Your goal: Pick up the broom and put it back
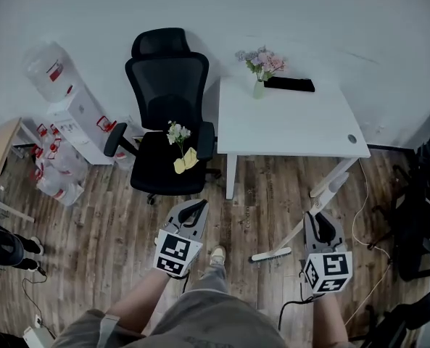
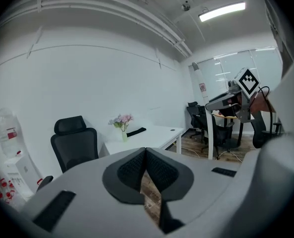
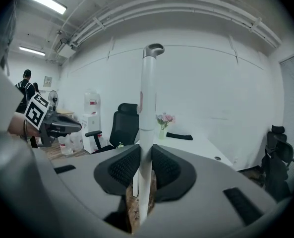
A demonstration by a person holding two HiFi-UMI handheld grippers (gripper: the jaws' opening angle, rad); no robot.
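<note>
Firmly pinching the broom's [image 3: 147, 98] white handle, the right gripper [image 3: 146, 155] holds it roughly upright in front of the desk [image 1: 287, 125], off its right corner. The left gripper [image 2: 146, 152], jaws pressed together with nothing between them, hovers before the desk's left side.

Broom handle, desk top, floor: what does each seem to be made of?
The broom handle is a smooth white tube with an even sheen, probably plastic or painted metal. The desk top looks like matte white laminate board. The floor shows brown grained planks: wood or wood-look laminate.
</note>
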